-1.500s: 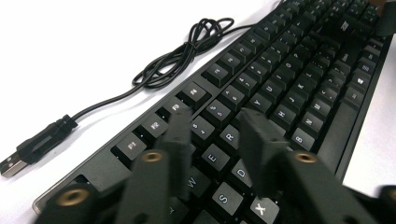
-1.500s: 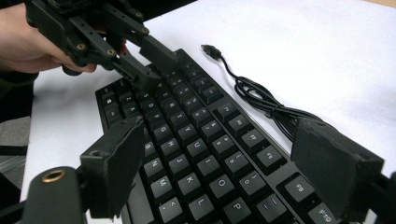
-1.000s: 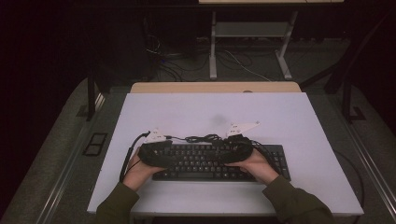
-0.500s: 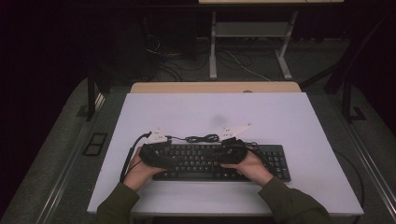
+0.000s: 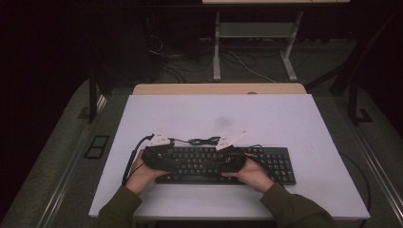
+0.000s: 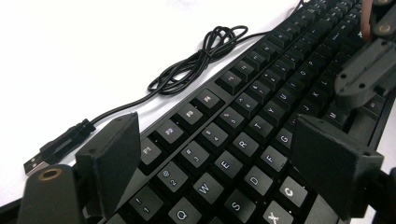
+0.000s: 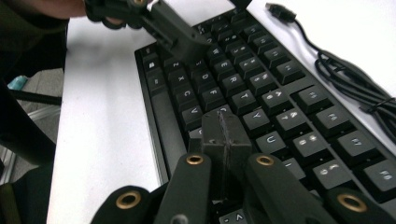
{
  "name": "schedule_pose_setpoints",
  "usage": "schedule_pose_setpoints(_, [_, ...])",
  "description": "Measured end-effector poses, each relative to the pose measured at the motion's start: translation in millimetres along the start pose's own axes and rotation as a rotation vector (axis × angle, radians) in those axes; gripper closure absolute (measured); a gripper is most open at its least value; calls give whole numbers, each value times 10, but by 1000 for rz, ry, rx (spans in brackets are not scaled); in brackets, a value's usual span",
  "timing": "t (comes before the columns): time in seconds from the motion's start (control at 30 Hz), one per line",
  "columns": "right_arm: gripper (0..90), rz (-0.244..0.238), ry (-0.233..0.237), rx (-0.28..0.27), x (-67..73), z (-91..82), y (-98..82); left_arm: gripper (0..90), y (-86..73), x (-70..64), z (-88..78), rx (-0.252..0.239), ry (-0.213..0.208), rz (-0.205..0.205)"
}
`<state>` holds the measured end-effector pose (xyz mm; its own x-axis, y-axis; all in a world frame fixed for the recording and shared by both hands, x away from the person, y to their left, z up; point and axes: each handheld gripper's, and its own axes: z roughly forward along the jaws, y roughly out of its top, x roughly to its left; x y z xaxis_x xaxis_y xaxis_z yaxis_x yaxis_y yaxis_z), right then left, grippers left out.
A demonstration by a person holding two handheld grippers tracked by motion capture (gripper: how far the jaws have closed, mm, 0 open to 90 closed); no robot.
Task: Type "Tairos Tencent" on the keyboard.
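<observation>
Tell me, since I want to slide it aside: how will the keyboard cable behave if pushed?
Probably floppy: the cable lies in a loose tied bundle on the table, so it would likely bunch or drag rather than slide as one. Its plug lies free and may trail. It looks thin and probably light.

High view: above the near table edge, facing forward and down, far off; left gripper view: close, low, along the keyboard (image 6: 261, 116); right gripper view: close, opposite way; all share the keyboard.
</observation>
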<state>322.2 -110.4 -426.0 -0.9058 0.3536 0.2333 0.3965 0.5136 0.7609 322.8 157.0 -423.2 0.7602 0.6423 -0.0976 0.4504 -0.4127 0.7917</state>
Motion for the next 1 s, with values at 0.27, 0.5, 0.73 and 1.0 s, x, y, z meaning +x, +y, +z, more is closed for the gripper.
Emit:
schedule_pose_setpoints(0.27, [892, -11, -3, 46, 29, 75, -23, 161, 1, 0, 0, -2, 0, 1])
schedule_pose_setpoints(0.5, [892, -15, -5, 61, 37, 104, -32, 161, 2, 0, -1, -3, 0, -1])
schedule_pose_setpoints(0.73, [892, -17, 0, 73, 47, 135, -37, 161, 3, -1, 2, -2, 0, -1])
schedule_pose_setpoints(1.0, [892, -22, -10, 87, 46, 148, -46, 161, 5, -2, 1, 0, 1, 0])
